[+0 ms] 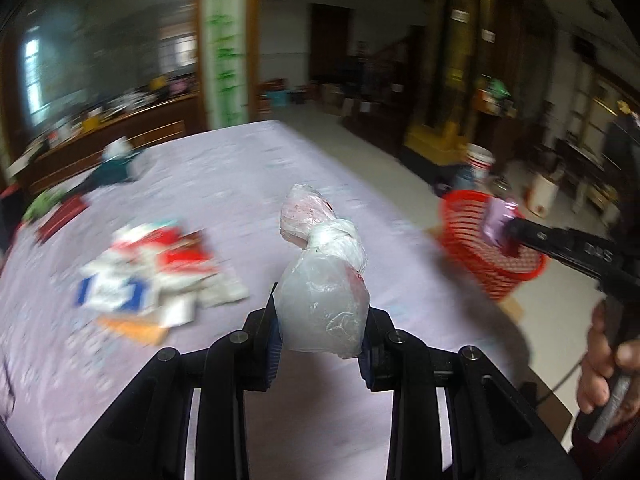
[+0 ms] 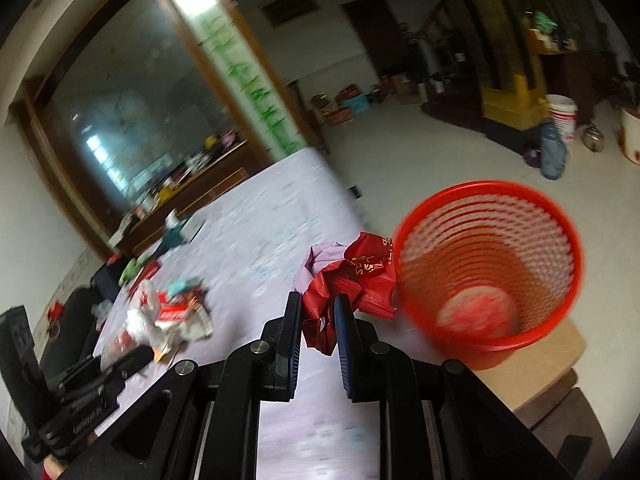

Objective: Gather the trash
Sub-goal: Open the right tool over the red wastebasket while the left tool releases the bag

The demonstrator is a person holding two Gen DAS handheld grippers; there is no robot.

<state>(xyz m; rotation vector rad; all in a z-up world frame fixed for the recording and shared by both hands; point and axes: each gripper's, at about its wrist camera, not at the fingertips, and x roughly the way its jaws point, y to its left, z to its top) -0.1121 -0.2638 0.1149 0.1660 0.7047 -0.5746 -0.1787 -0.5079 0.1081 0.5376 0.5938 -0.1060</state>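
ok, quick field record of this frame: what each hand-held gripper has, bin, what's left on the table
left hand-held gripper: shut on knotted clear plastic bag
right hand-held gripper: shut on crumpled red and pink wrapper, beside bin rim
bin: red mesh basket, on a board past the table edge
table: loose wrapper pile remains

- The left wrist view looks forward along the left gripper, low and close over the lilac table cloth, facing the far end of the room.
- The right wrist view sits behind the right gripper, tilted, also close to the cloth, facing forward and right of its fingers toward the red basket.
- Both views share the basket, the heap of wrappers left of the fingers, and the white bucket far ahead.
- Each view catches the other gripper at its edge.
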